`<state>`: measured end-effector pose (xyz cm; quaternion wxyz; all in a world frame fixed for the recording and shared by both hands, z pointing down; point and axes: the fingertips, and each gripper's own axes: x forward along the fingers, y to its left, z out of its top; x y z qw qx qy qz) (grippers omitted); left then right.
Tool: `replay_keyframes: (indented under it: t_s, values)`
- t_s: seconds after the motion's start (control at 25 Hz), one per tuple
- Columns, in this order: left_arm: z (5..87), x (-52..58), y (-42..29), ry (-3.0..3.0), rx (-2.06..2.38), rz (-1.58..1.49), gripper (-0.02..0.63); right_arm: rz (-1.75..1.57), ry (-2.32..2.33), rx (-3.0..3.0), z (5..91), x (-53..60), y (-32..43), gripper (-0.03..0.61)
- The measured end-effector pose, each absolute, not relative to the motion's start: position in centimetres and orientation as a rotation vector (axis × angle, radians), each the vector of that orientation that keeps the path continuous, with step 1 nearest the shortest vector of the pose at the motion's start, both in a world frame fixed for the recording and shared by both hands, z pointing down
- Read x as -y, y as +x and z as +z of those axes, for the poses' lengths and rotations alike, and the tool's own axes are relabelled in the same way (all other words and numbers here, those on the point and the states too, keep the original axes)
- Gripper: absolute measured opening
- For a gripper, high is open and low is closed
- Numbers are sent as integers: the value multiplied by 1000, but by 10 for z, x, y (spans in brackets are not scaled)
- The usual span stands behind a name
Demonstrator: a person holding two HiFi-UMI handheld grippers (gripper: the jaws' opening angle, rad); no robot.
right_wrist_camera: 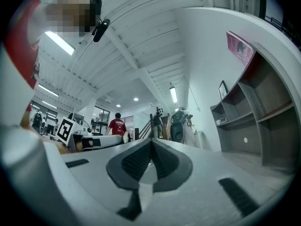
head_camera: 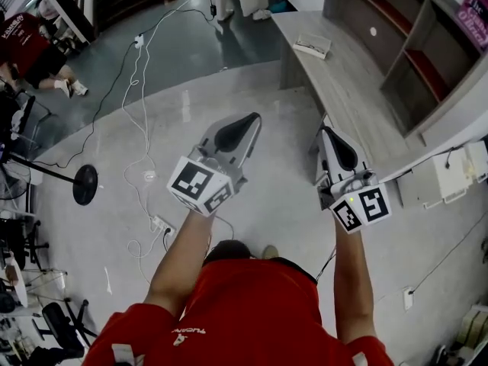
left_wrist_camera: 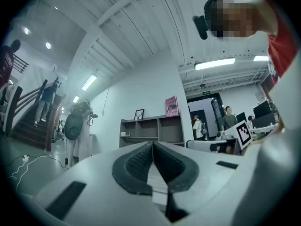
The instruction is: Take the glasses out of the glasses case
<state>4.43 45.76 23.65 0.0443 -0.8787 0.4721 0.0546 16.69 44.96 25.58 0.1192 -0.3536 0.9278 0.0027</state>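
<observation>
No glasses case or glasses can be made out in any view. In the head view my left gripper (head_camera: 245,122) is held out over the floor with its dark pads pressed together and nothing between them. My right gripper (head_camera: 330,133) is held beside it, near the grey desk's (head_camera: 343,82) front edge, also shut and empty. The left gripper view looks up along the closed left gripper (left_wrist_camera: 153,146) at a shelf and ceiling. In the right gripper view, the right gripper (right_wrist_camera: 151,142) has its pads touching at the tip.
A flat white thing (head_camera: 313,46) lies on the desk at the right, with a shelf unit (head_camera: 415,59) behind it. White cables (head_camera: 137,120) and a power strip (head_camera: 162,226) lie on the floor. A black stand base (head_camera: 85,184) is at the left. A seated person (head_camera: 30,48) is at the far left.
</observation>
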Motion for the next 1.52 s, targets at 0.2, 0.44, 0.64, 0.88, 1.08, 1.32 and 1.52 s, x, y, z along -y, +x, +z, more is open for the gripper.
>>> replay_keyframes:
  t_s: [0.2,0.44,0.64,0.88,1.08,1.32,1.52]
  values:
    - [241,-436,49,-2672,-1458,143,11,8,-1016,-2711,256,-421,177,5]
    - [246,-381,36,-2660,-1431,173,12,30,-1038,-2727,261,-369,167,5]
    - [250,-320,19,-2679,-1401,187,12,57,-1112,-2741,270,-309,150,5]
    - [250,-220,-17,-2715,-1329,196,11,79,-1179,-2765,270,-210,111,5]
    - [249,-143,-45,-2766,-1255,202,12,108,-1274,-2793,274,-133,85,5]
    - [254,-74,-55,-2808,-1189,215,12,106,-1418,-2830,291,-64,88,5]
    - [266,-24,-54,-2826,-1200,206,12,118,-1475,-2906,315,-6,96,5]
